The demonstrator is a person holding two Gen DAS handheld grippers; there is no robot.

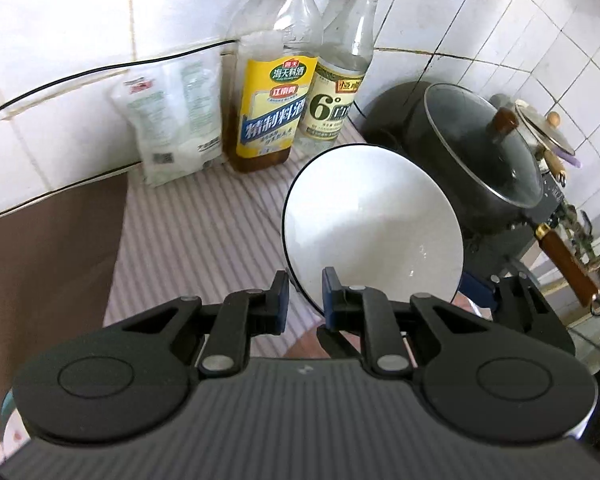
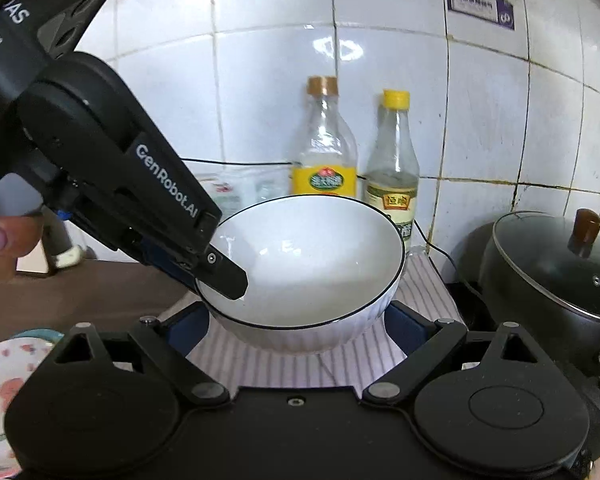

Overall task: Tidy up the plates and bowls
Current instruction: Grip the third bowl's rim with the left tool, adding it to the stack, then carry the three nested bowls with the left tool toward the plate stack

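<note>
Two grippers are meeting on one bowl. My left gripper is pinching its rim, one pad inside and one outside, fingers nearly pressed together on the thin wall. My right gripper is standing spread wide, its blue pads flanking the bowl's lower body; I cannot tell whether they are touching it. The bowl is hanging tilted above the striped mat, in front of the bottles.

I am judging it as glazed ceramic: stiff, fairly heavy for a rim pinch, slick, and liable to chip if it slips. One pinch at the rim is letting it swing, so a hold across the ribbed sides would steady it.

The right wrist view is showing the left gripper from outside, biting the rim, plus a patterned plate at lower left. The left wrist view is showing the bowl's inside, a white bag by the wall, and the lidded pot with a second lid behind.
</note>
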